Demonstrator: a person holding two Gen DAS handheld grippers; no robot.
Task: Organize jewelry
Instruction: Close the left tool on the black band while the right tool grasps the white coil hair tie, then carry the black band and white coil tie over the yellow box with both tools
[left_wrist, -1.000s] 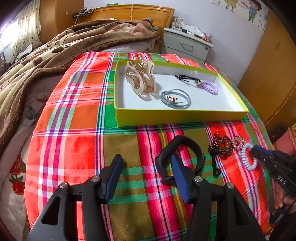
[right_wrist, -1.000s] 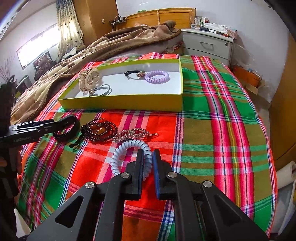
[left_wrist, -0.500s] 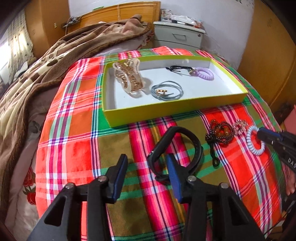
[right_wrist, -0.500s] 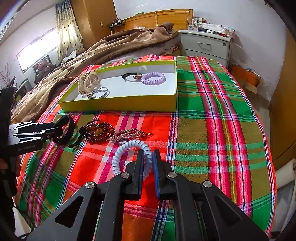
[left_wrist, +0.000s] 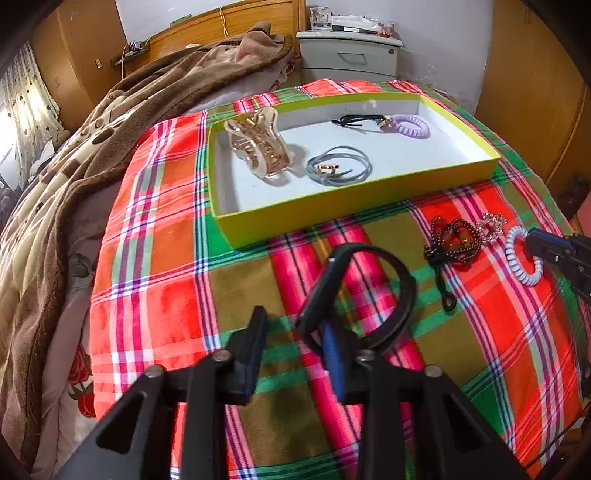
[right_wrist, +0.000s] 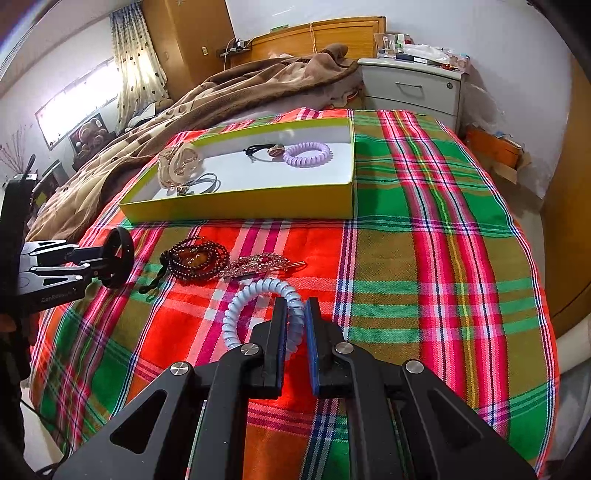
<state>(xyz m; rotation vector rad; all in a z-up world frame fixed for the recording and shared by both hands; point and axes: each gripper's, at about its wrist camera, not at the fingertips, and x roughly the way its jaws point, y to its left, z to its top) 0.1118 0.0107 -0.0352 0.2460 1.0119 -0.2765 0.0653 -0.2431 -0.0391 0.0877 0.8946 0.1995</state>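
The right gripper (right_wrist: 294, 325) pinches the pale coil hair tie (right_wrist: 258, 302) at its right side; the yellow tray (right_wrist: 240, 206) lies beyond at 11 o'clock. The left gripper (left_wrist: 295, 332) has fingers spread, the black bangle (left_wrist: 369, 288) hooked over its right finger. Only the left view shows that hooking.

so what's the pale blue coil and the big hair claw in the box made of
Pale blue coil: likely smooth, springy plastic, given its glossy telephone-cord spiral. Hair claw: probably hard translucent plastic, beige and shiny, with gold-looking teeth; whether those are metal is unclear.
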